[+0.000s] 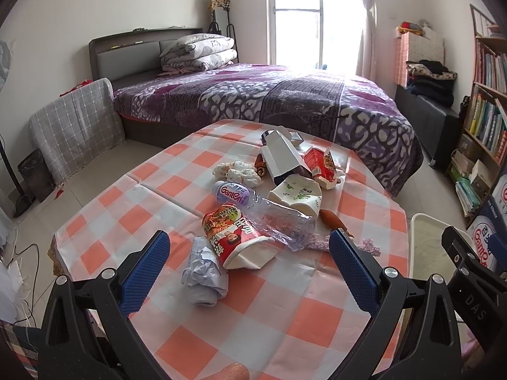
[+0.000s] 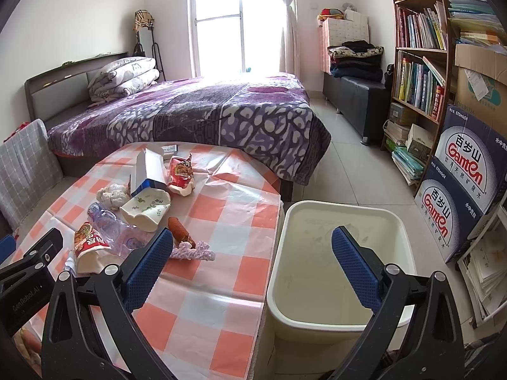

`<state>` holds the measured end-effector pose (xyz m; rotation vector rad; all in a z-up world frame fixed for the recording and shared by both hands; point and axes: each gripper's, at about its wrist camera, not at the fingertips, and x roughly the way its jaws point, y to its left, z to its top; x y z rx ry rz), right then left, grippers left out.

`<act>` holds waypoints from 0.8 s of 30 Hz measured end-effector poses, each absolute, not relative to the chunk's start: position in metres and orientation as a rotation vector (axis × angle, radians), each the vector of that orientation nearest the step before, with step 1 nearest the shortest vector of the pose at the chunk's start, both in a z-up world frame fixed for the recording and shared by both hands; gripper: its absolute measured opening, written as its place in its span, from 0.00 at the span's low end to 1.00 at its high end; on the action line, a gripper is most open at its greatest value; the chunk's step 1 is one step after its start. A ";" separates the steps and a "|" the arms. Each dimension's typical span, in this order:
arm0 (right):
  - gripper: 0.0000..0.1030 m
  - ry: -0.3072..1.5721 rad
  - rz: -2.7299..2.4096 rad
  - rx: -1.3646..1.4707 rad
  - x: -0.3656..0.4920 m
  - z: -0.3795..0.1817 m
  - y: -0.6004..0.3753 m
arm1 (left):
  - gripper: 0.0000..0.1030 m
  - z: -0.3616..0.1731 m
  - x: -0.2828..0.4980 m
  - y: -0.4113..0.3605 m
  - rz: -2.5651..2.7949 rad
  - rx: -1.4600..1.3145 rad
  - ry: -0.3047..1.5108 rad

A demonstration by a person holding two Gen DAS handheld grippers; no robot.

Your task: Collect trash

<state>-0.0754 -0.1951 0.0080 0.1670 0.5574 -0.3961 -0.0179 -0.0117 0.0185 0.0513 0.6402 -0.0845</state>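
Centrally, trash lies clustered on the glossy checked bench: crumpled paper, a squashed noodle cup, a crinkled clear bottle, a flattened carton. Left claw is spread wide and empty above them. Right claw, likewise released, hangs over the smooth cream bin, its base cut off.

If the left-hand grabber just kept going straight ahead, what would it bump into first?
Probably the crushed red noodle cup lying between the open left gripper's fingers, with the crumpled paper wad just beside it; depth is hard to judge.
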 end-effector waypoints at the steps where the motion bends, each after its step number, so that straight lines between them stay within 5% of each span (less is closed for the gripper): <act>1: 0.93 0.557 -0.397 0.167 -0.075 0.008 -0.195 | 0.95 0.019 -0.018 -0.012 -0.085 0.051 0.640; 24: 0.93 0.566 -0.395 0.171 -0.075 0.007 -0.196 | 0.95 0.019 -0.017 -0.012 -0.085 0.053 0.642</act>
